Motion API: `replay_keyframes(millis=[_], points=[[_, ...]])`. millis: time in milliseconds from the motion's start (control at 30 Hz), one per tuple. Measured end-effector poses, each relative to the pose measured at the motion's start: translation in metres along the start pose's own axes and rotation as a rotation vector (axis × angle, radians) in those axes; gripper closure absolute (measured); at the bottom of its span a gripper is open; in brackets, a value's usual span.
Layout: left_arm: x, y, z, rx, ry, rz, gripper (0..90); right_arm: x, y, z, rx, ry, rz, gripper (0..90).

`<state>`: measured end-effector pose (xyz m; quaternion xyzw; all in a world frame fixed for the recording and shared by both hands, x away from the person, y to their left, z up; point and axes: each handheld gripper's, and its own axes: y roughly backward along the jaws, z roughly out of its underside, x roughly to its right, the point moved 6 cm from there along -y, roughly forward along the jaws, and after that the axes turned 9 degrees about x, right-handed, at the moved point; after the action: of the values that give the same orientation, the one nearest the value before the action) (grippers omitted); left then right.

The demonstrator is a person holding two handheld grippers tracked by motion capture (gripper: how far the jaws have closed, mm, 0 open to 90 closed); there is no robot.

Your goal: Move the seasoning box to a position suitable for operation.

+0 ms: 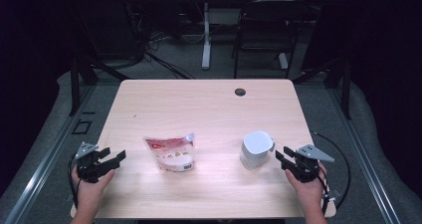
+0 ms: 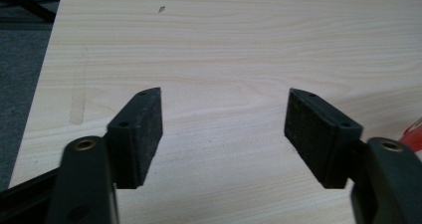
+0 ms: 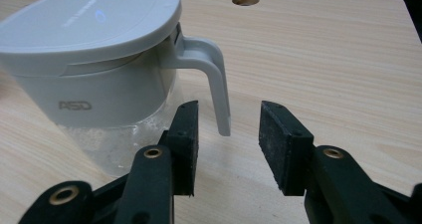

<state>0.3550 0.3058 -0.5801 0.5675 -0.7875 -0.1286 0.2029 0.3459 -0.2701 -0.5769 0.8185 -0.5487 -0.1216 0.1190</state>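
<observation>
Hands at the near table edge, one gripper each. Left gripper (image 1: 112,160) near left, jaws apart, nothing between them; in the left gripper view the pads frame bare wood, touching nothing, with a red sliver of the pouch (image 2: 414,132) at the right edge. Right gripper (image 1: 281,157) near right, jaws apart, nothing clamped; in the right gripper view the handle (image 3: 215,79) of the pitcher (image 3: 94,59) hangs just beyond the gap between the pads, its lower tip close to the left pad, contact cannot be told.

Pitcher sits upright on the table (image 1: 209,104), right of centre, just left of the right gripper. Grey-white upper body with a flat lid, clear lower part. Raised lettering on the body reads "ASD"; faint print on the lid with a small blue mark, too blurred to read.

Pouch lies left of centre, between left gripper and pitcher, well apart from both. White and red, spout cap at its far right corner, red label panel near the top, text too small to read.

Farther off, round cable hole (image 1: 240,92) in the table near the far edge, right of centre. Beyond the table, dark floor with cables, a white desk leg (image 1: 206,35) and a black chair (image 1: 263,30).
</observation>
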Motion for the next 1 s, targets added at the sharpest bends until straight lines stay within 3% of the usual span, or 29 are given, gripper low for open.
replay_keyframes(millis=[200, 300, 367, 467, 700, 833, 900, 1000], points=[[0.003, -0.003, 0.002, -0.017, -0.008, 0.014, 29.4, -0.001, -0.005, 0.001, -0.008, 0.004, -0.010, 60.2], [0.002, -0.002, 0.002, -0.009, -0.014, 0.023, 35.7, -0.001, -0.009, 0.001, -0.023, 0.011, -0.020, 60.5], [0.002, -0.002, 0.004, -0.015, 0.017, 0.042, 39.9, -0.001, -0.012, 0.001, -0.024, -0.018, -0.037, 62.8], [0.003, -0.001, 0.004, -0.009, 0.030, 0.051, 44.5, -0.001, -0.016, 0.000, -0.029, -0.018, -0.038, 64.1], [0.000, 0.002, 0.005, 0.021, 0.009, 0.016, 53.7, -0.004, -0.027, -0.005, -0.034, 0.004, -0.049, 68.2], [-0.003, 0.005, 0.006, 0.028, 0.016, 0.005, 56.2, -0.008, -0.031, -0.003, -0.054, 0.057, -0.032, 73.2], [-0.004, 0.006, 0.007, 0.031, 0.027, 0.015, 57.6, -0.007, -0.031, -0.004, -0.052, 0.048, -0.026, 80.1], [-0.004, 0.006, 0.006, 0.039, 0.021, 0.012, 57.6, -0.006, -0.029, -0.003, -0.061, 0.050, -0.033, 80.5]])
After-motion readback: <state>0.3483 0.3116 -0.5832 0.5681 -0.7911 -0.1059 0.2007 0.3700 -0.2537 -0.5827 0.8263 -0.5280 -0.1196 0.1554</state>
